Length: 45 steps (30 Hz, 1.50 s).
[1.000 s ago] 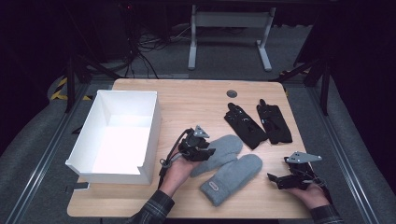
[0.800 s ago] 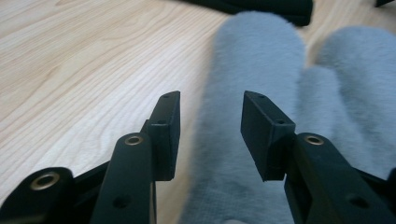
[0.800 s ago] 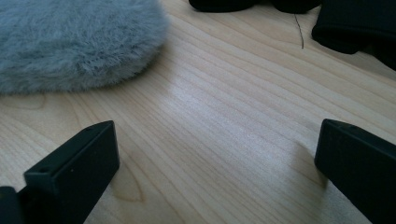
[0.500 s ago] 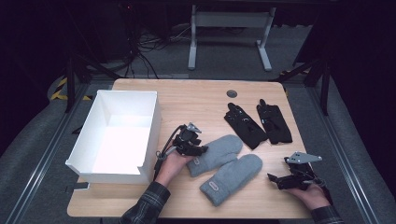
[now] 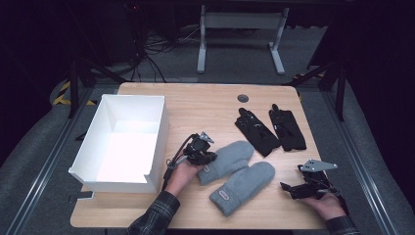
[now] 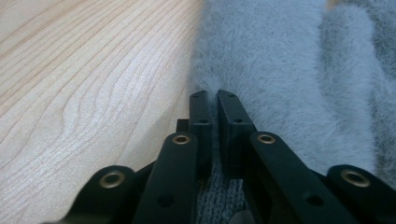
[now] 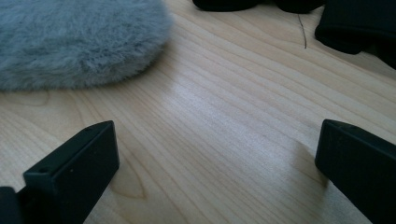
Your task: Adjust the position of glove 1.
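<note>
Two fluffy grey mittens lie side by side on the wooden table (image 5: 205,105). My left gripper (image 5: 207,157) (image 6: 215,95) sits low at the near edge of the upper mitten (image 5: 230,156) (image 6: 280,60). Its jaws have just been closing and now pinch a fold of the mitten's grey fabric. The lower mitten (image 5: 244,186) (image 7: 74,42) lies free. To its right, my right gripper (image 5: 289,188) (image 7: 217,154) rests on the table, open, with bare wood between its fingers.
A white open box (image 5: 159,132) stands at the left of the table. Two black gloves (image 5: 257,128) (image 5: 288,128) lie at the back right, their edges showing as black gloves (image 7: 359,23) in the right gripper view. A small round grey disc (image 5: 243,98) is set in the tabletop behind them.
My left gripper has sunk a little onto the upper mitten's edge, and its jaws have gone from apart to closed on the fabric. The right gripper has kept still.
</note>
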Tool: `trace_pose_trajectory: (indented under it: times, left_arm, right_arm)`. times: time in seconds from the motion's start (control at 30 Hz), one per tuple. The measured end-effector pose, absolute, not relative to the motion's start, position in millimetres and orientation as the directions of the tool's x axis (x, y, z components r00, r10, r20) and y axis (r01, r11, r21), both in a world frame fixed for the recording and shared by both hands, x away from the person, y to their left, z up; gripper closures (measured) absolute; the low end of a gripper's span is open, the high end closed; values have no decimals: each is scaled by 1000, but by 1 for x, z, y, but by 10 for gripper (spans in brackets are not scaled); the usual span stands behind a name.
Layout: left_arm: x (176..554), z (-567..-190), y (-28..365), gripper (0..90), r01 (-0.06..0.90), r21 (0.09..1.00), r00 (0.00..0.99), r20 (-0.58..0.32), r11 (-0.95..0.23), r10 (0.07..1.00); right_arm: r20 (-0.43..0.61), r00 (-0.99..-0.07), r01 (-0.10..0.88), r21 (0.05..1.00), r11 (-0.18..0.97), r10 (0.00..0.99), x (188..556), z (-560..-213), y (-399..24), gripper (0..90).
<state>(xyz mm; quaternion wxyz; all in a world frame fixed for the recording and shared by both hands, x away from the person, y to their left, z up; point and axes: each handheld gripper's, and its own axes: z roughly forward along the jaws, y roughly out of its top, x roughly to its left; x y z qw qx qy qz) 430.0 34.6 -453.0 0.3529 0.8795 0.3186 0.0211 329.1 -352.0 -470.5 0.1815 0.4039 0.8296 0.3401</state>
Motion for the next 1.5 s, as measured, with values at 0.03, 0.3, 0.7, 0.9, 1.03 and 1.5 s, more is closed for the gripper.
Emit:
trace_pose_trajectory:
  times: [0.03,0.3,0.7,0.9,1.03,1.5]
  left_arm:
    - [431,-452,36,872,547,637,796,-195,-543,573]
    - [429,-437,44,879,567,685,785,-279,-458,554]
    - [416,-416,45,882,535,738,796,-278,-411,537]
    - [413,-411,50,882,534,745,792,-275,-399,545]
    - [412,-410,51,882,535,747,790,-275,-395,548]
    - [407,-406,45,883,530,748,793,-270,-399,546]
  right_arm:
    - [-27,-612,546,709,447,790,329,-470,-352,1]
    - [78,-675,565,694,446,734,325,-456,-349,305]
    - [94,-811,458,715,528,577,311,-443,-313,787]
    - [106,-868,399,731,553,485,304,-440,-288,900]
    - [123,-887,389,717,578,445,304,-442,-274,900]
    - [149,-889,406,694,595,432,318,-449,-254,900]
